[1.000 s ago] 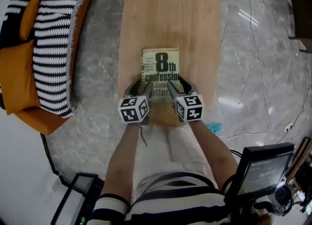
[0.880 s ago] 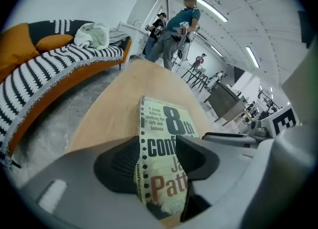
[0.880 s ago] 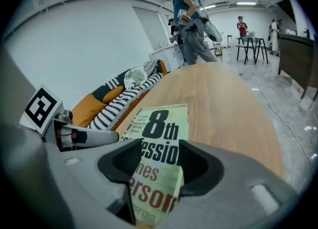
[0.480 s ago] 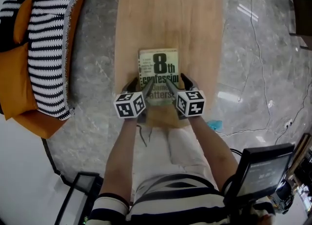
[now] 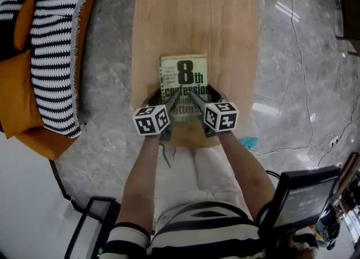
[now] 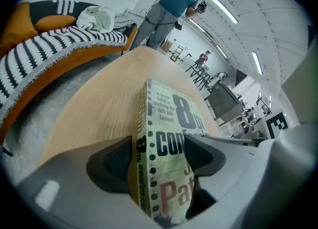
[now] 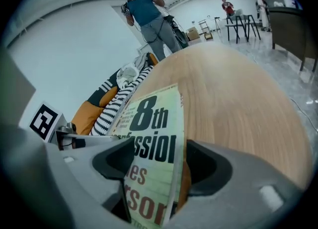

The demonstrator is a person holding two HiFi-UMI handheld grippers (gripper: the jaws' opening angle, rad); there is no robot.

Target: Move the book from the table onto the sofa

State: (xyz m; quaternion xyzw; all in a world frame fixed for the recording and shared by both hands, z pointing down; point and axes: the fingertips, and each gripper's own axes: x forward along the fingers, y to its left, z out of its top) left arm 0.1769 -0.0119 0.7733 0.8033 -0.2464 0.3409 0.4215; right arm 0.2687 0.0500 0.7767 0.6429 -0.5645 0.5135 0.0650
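Observation:
The book (image 5: 183,81), a green-and-cream paperback with black title print, lies flat near the front end of the long wooden table (image 5: 194,16). My left gripper (image 5: 163,98) straddles its near left edge: in the left gripper view the spine (image 6: 141,163) stands between the pads. My right gripper (image 5: 205,95) straddles the near right edge, and the cover (image 7: 149,153) shows between its pads. Both pairs of jaws have just been opening and stand wide, open around the book, not pressing on it.
The sofa (image 5: 39,55), orange with a black-and-white striped throw, runs along the left, across a strip of marble floor (image 5: 107,83). A screen on a stand (image 5: 304,196) sits at lower right. Cables cross the floor at right. A person (image 7: 146,17) stands beyond the table's far end.
Both pairs of jaws have spread wider around the book's near edges. Both hands have come down a little toward the table. The book has stayed in place.

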